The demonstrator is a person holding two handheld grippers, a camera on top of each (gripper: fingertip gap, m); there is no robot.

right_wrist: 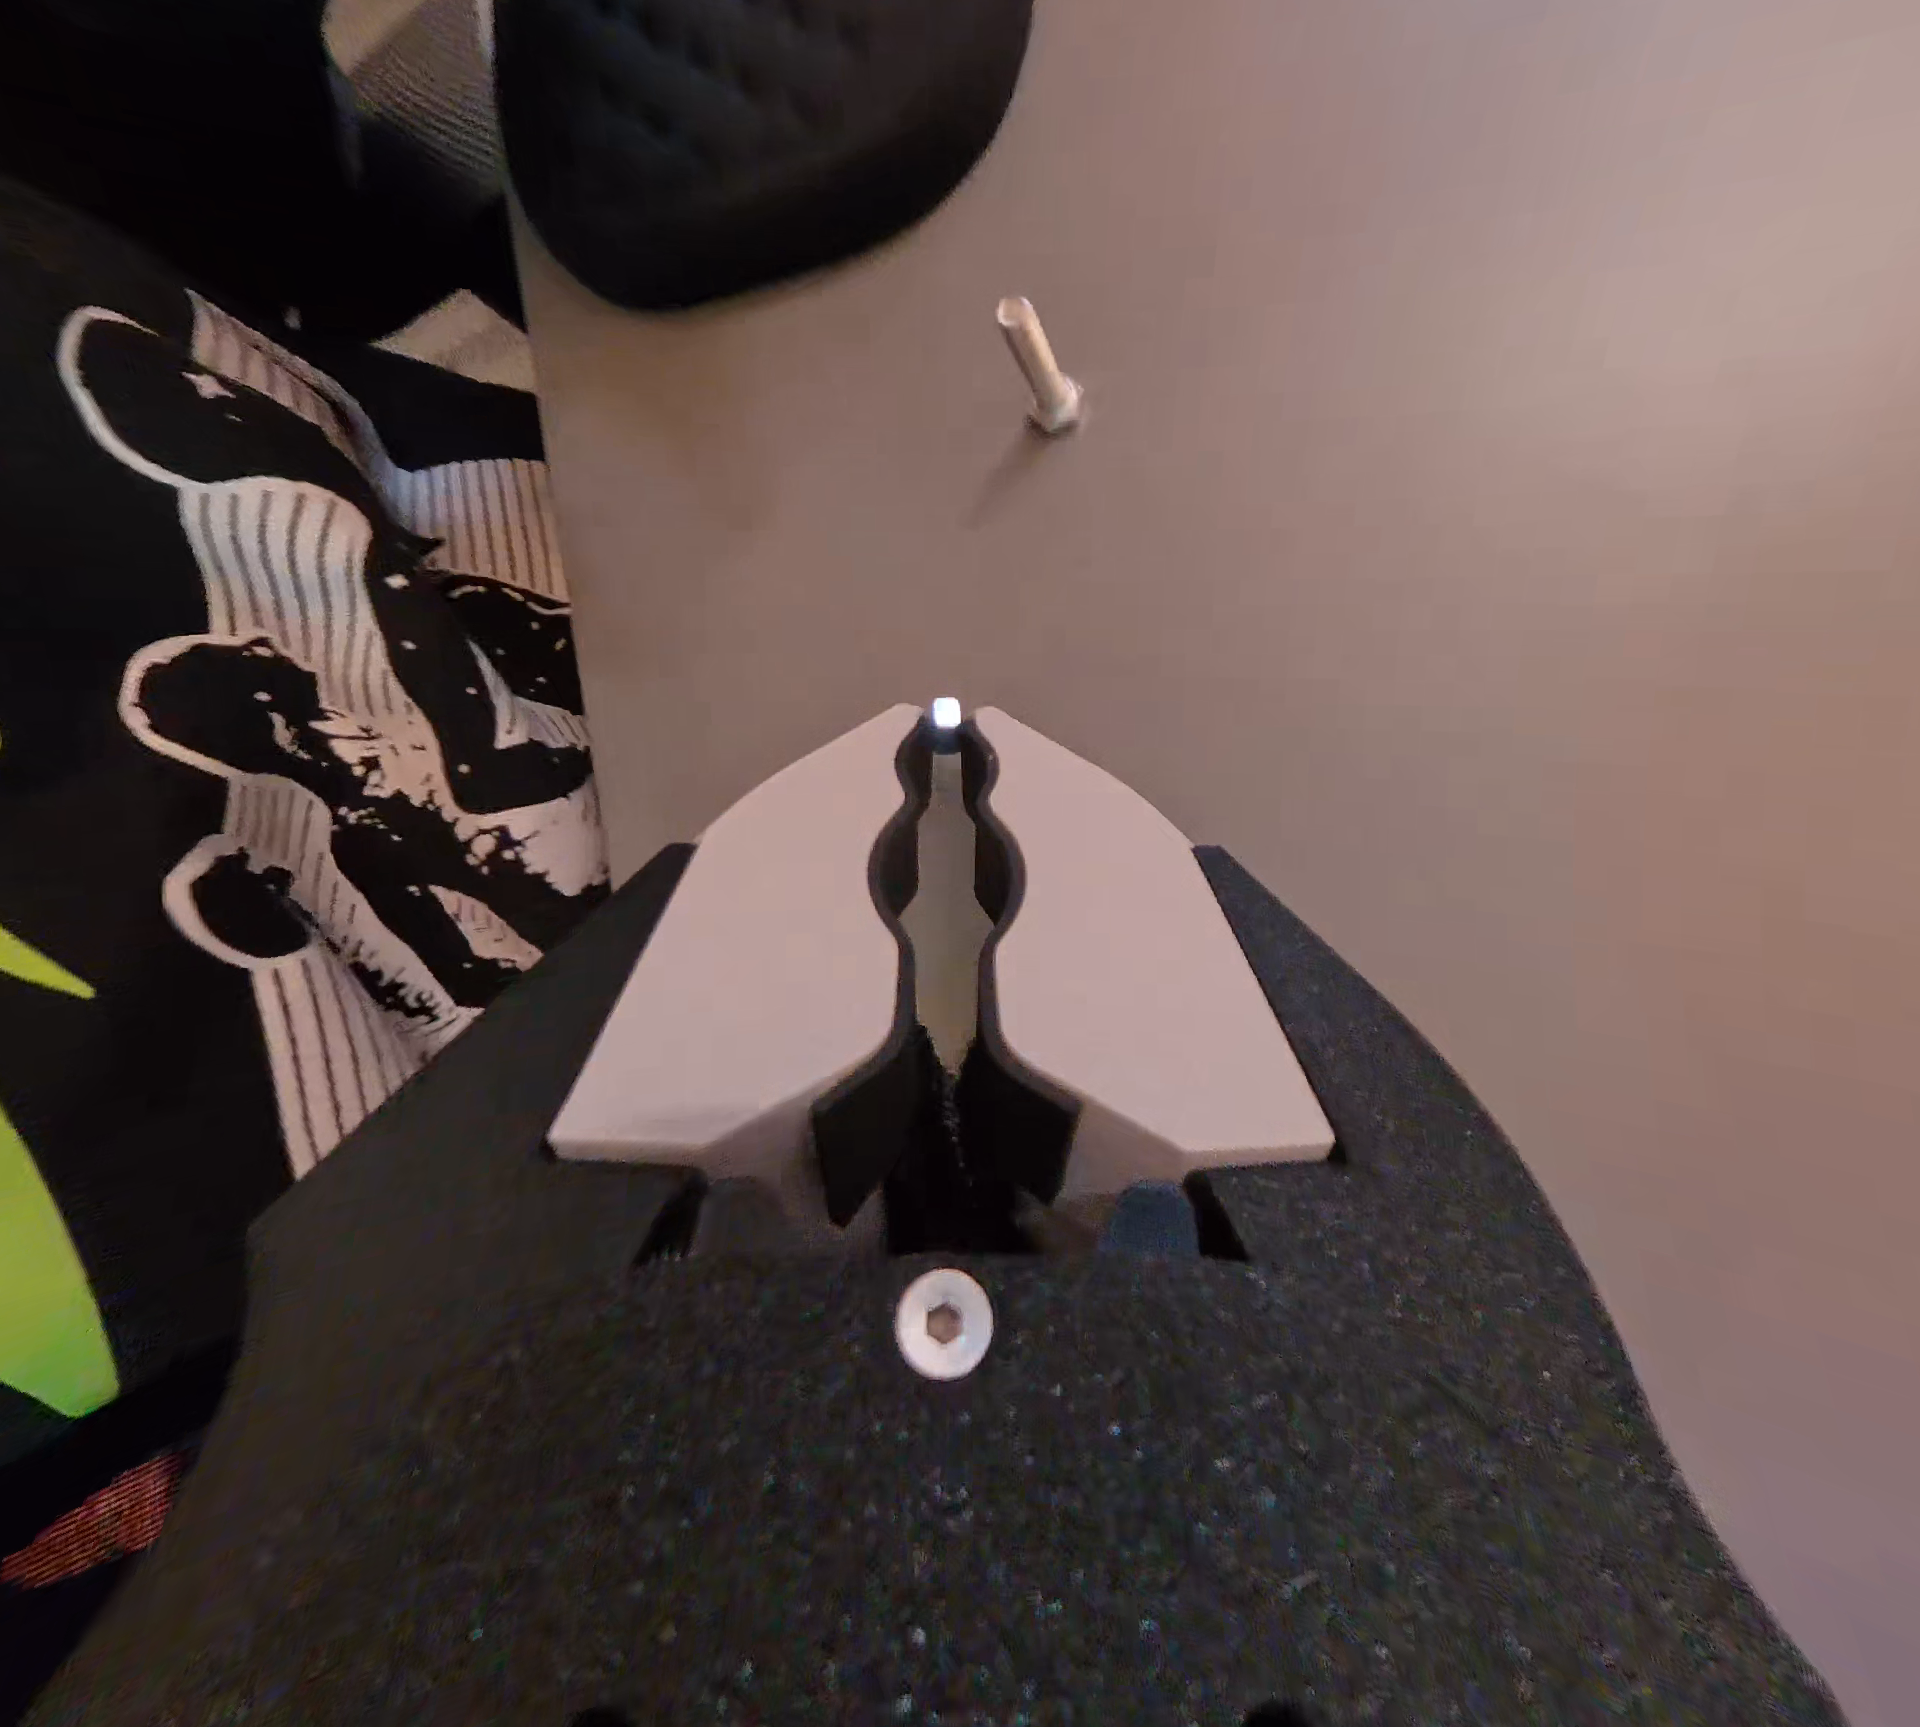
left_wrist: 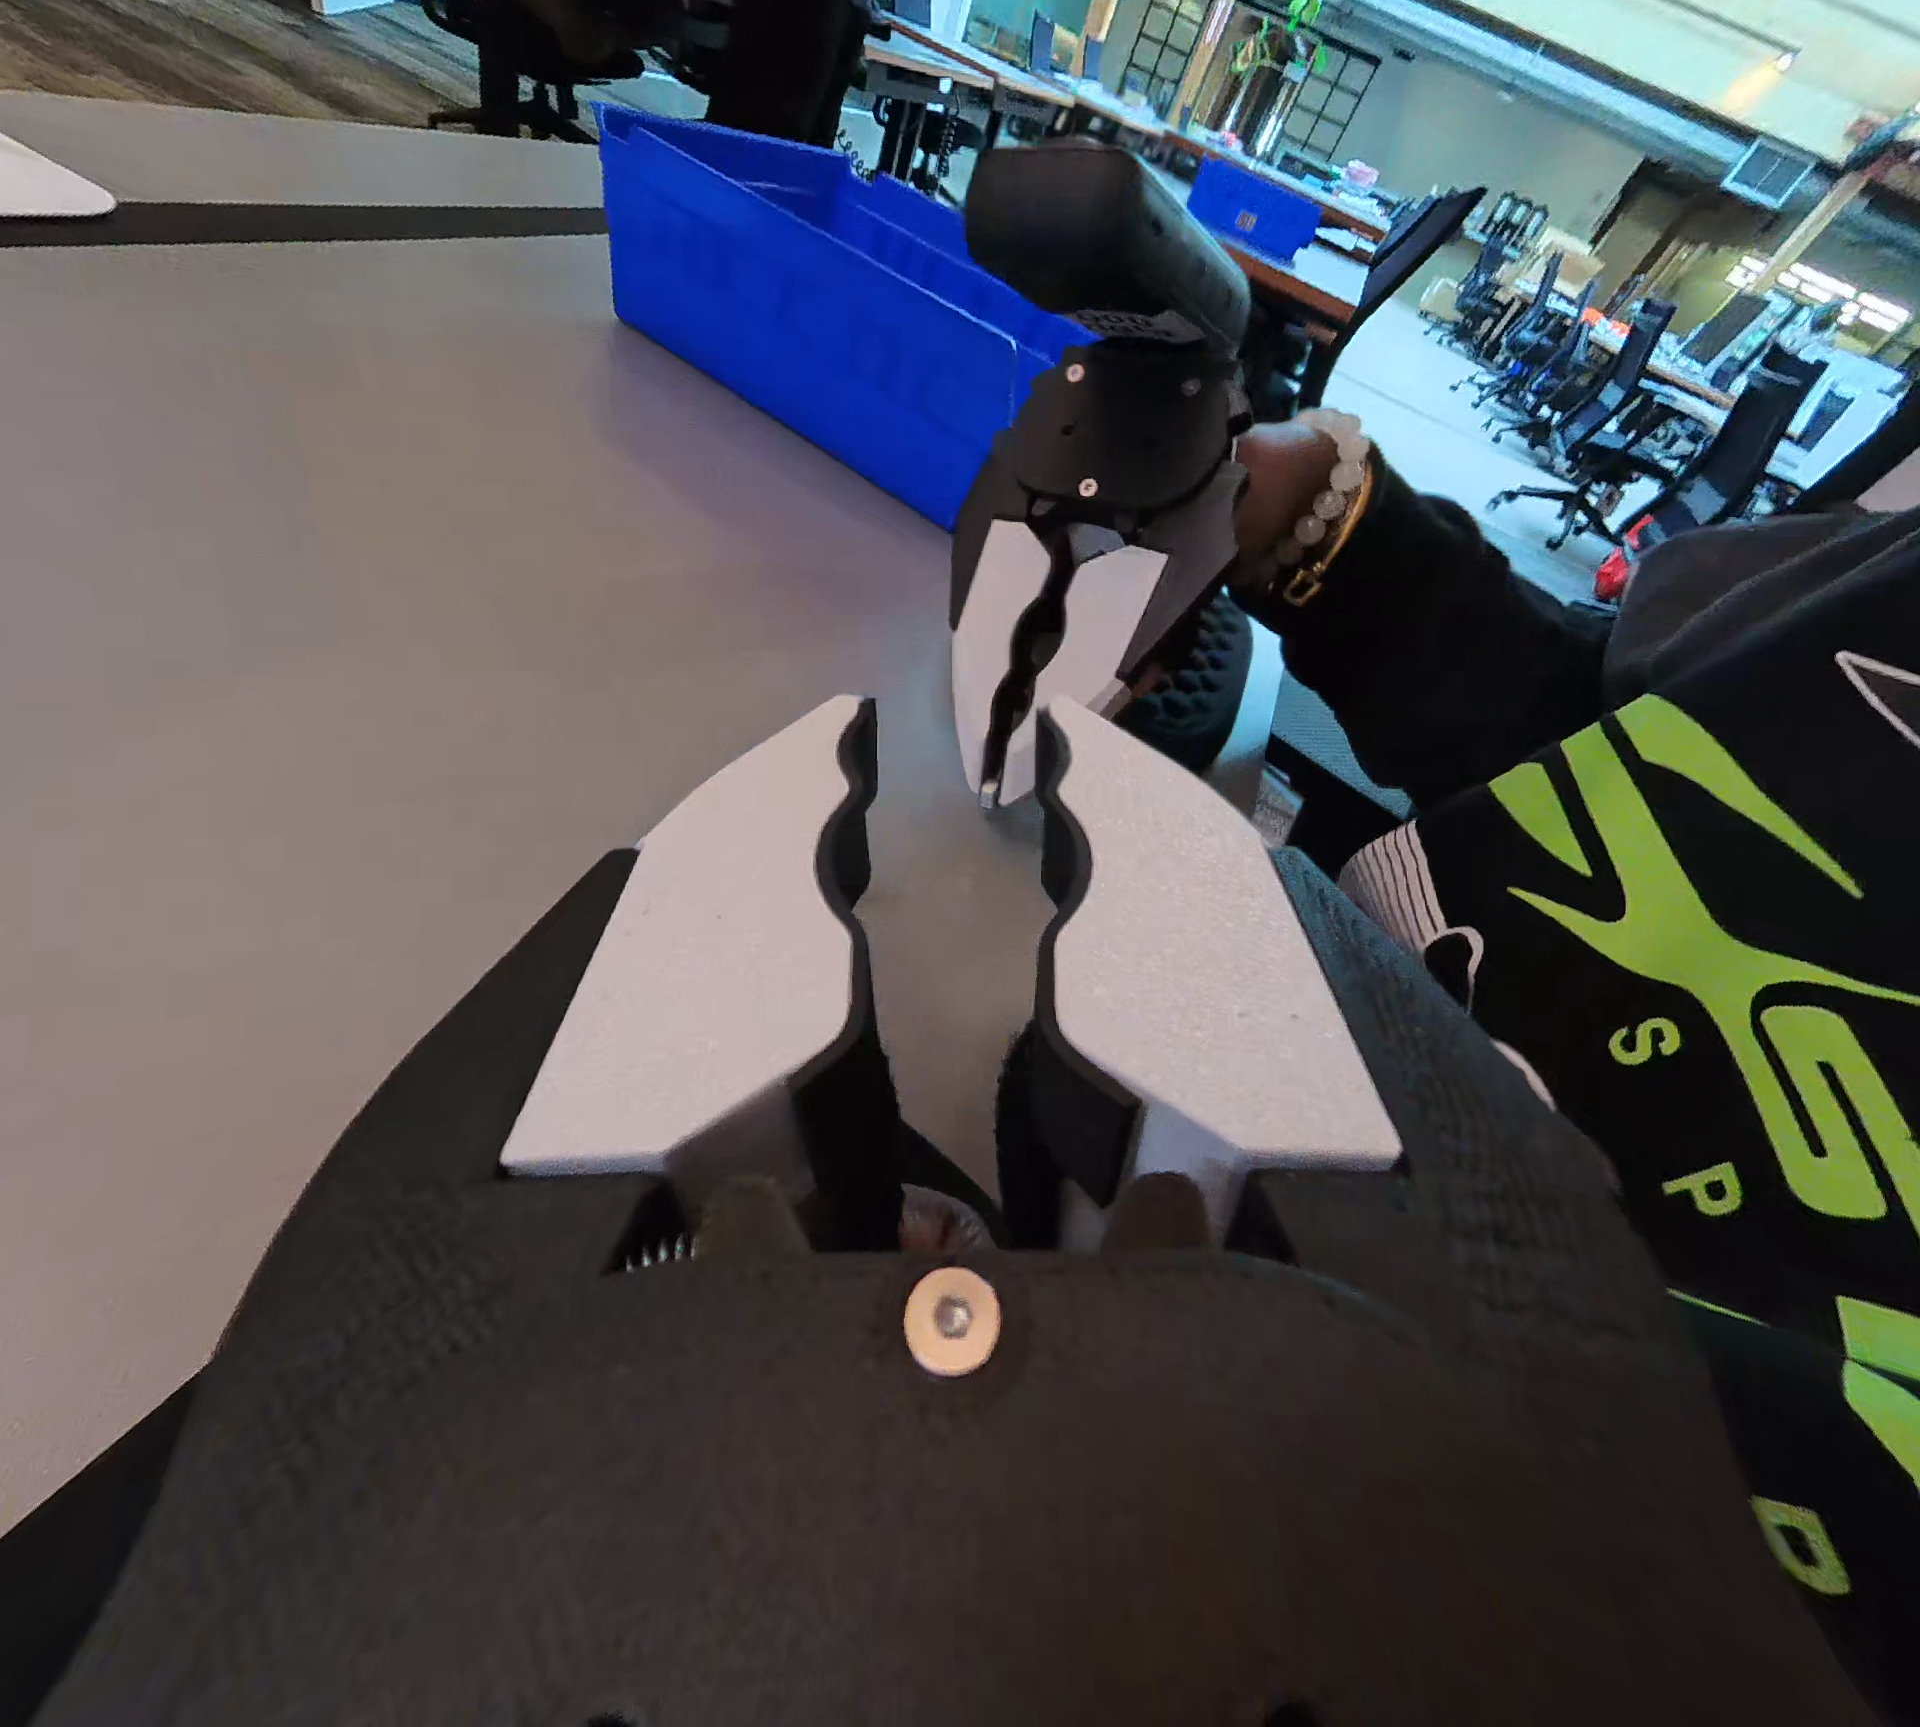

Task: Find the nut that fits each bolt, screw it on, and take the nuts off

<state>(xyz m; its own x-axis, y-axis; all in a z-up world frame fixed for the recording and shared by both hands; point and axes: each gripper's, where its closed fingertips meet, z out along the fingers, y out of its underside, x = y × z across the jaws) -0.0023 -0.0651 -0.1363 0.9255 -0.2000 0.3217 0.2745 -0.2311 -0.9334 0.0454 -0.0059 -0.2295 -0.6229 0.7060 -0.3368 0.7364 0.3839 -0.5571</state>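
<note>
Right gripper point(right_wrist: 943, 721) pinches small shiny nut point(right_wrist: 944, 713) at very tips. Bolt point(right_wrist: 1042, 373) lies on table point(right_wrist: 1455, 430) straight ahead, higher in frame, well apart, long side pointing up-left, head nearer gripper. Left gripper point(left_wrist: 956, 747) spread apart, holds nothing, near right tips.
</note>
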